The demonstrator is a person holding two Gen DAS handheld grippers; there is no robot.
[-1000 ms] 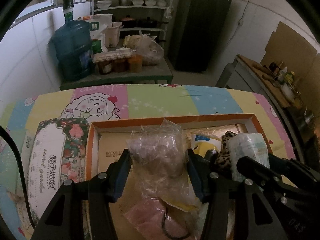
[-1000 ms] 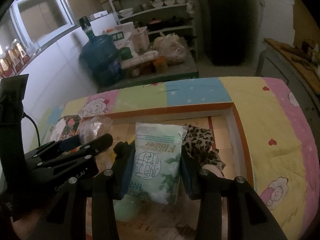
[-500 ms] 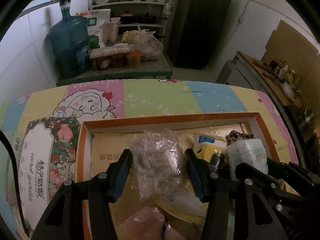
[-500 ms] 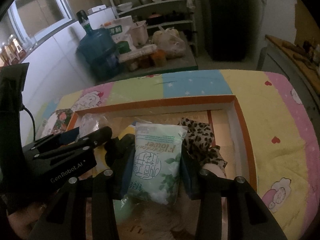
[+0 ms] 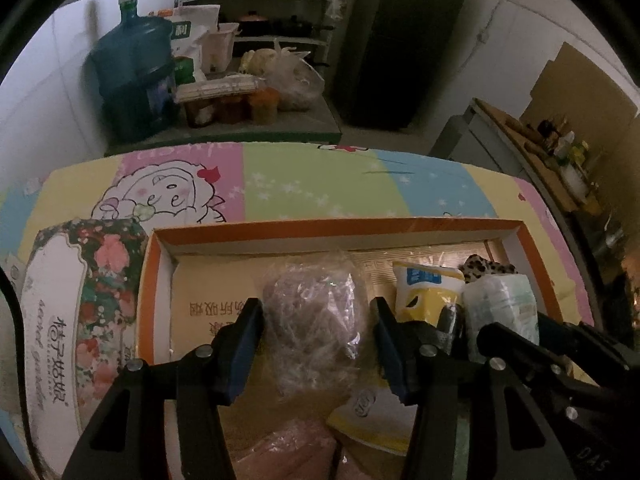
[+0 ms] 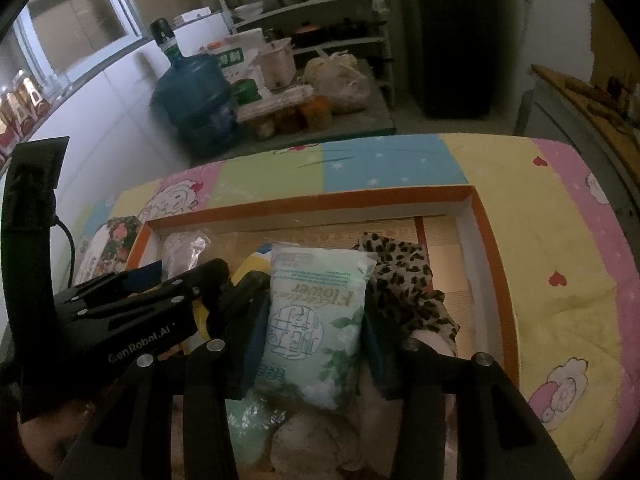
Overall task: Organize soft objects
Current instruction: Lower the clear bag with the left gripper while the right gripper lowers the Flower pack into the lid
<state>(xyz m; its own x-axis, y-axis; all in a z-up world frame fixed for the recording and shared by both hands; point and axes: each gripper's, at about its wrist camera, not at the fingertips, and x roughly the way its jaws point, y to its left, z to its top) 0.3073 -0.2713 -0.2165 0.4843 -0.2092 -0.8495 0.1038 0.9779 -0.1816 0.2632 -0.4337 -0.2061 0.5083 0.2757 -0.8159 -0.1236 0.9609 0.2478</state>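
Ahead of both grippers, the orange-rimmed box (image 5: 340, 226) has bare cardboard floor toward its far wall. The left gripper (image 5: 318, 336) is clamped on a crinkled clear plastic bag (image 5: 316, 316) over the box's left half. The right gripper (image 6: 314, 320) is clamped on a pale green tissue pack (image 6: 316, 320), just left of a leopard-print cloth (image 6: 404, 276). Only the left view shows the whole floral tissue pack (image 5: 80, 320) outside the box; only the right shows pale rounded bundles (image 6: 312, 440) beneath, hard to identify. A yellow pack (image 5: 424, 292) is partly hidden.
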